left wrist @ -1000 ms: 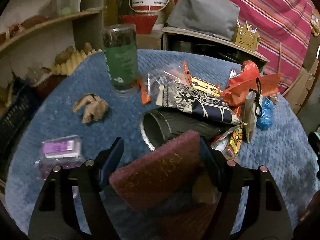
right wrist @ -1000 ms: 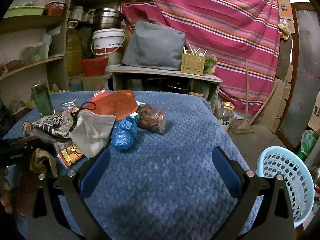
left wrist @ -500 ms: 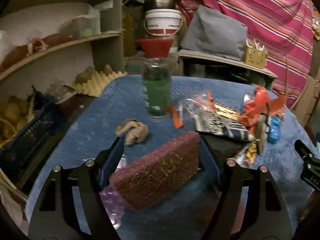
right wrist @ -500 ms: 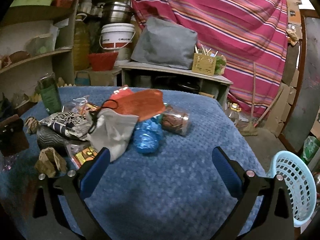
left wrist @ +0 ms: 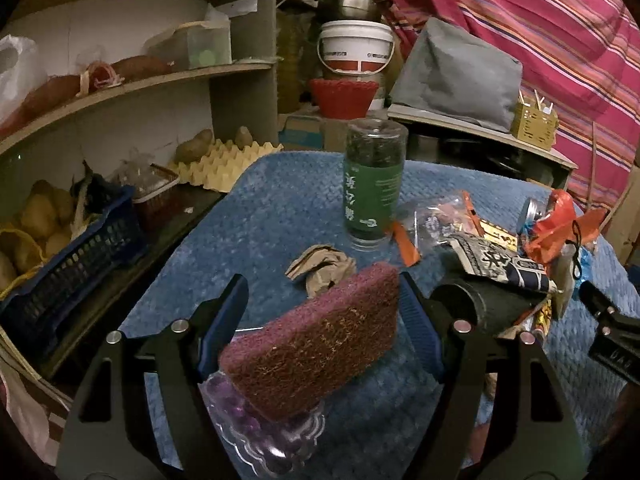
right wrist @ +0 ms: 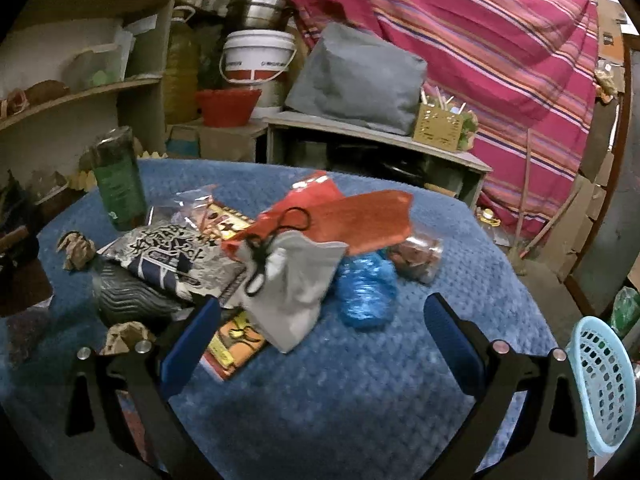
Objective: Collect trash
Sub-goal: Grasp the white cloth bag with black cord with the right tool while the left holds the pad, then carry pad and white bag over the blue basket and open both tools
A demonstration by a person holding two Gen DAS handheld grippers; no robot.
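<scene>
A white bucket (left wrist: 355,51) sits above a red basket (left wrist: 343,98). A grey cushion (right wrist: 356,80) lies on a low bench (right wrist: 376,136), beside a yellow holder (right wrist: 438,127). Striped cloth (right wrist: 480,32) hangs behind. An egg tray (left wrist: 224,164) holds potatoes (left wrist: 194,146).

The scouring pad (left wrist: 316,340) was maroon, the surface (right wrist: 360,392) a quilted blue, the curtain (right wrist: 480,40) magenta-striped, the basket (right wrist: 604,384) pale blue.

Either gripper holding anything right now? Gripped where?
Left gripper holds the maroon scouring pad across its two short ends, lifted off the table. Right gripper is open, empty.
</scene>
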